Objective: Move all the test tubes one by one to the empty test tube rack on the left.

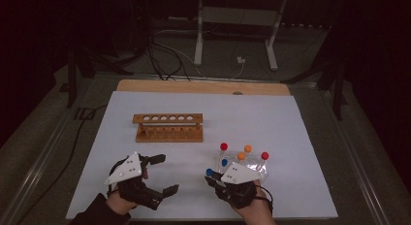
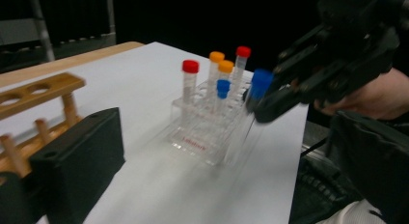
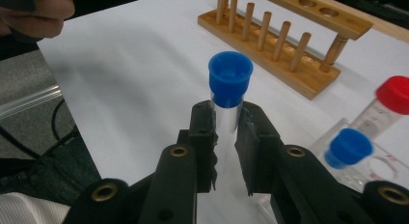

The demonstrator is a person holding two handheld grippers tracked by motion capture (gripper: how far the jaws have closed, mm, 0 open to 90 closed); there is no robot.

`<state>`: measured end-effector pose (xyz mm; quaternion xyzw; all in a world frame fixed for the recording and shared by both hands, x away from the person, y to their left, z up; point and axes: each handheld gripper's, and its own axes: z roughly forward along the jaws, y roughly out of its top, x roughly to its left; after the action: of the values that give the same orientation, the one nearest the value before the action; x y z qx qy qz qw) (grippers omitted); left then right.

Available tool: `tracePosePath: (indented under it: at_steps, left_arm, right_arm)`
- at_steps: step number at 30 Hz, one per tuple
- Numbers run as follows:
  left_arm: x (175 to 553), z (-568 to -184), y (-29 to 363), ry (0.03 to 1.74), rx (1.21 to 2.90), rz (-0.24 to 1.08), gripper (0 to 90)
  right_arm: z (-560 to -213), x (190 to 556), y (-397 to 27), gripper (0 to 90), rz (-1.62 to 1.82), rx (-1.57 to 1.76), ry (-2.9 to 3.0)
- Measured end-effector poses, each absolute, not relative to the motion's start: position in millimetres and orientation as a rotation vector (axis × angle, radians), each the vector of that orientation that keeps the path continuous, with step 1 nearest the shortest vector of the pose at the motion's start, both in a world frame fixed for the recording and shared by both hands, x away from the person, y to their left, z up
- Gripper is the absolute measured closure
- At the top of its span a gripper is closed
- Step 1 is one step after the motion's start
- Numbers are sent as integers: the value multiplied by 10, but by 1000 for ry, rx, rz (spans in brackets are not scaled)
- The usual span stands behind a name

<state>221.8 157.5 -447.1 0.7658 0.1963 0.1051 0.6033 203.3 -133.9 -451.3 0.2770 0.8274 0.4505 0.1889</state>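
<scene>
Right gripper [image 3: 225,132] fingers clamp the blue-capped tube [image 3: 229,86]

This looks like a laboratory or test bench. A white sheet [image 1: 203,137] covers a wooden board [image 1: 203,86] with a wooden test-tube rack [image 1: 168,127] near its centre and, toward four o'clock, a clear plastic rack [image 2: 202,132] of capped sample tubes [image 2: 190,81]. Toward twelve o'clock, cables [image 1: 162,60] trail across the dark floor around a metal stand [image 1: 237,26].
</scene>
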Motion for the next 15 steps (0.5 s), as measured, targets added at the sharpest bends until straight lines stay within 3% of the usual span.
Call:
tracePosePath:
  at_steps: [6, 15]
  left_arm:
    - [2267, -4430, 1380, 423, 1777, 230, 84]
    - [2295, -4420, 1125, 358, 1812, 243, 277]
  right_arm:
    - [-4544, 2044, -1291, 767, 1259, 769, 2345]
    - [-4563, 2053, -1276, 767, 1252, 774, 2361]
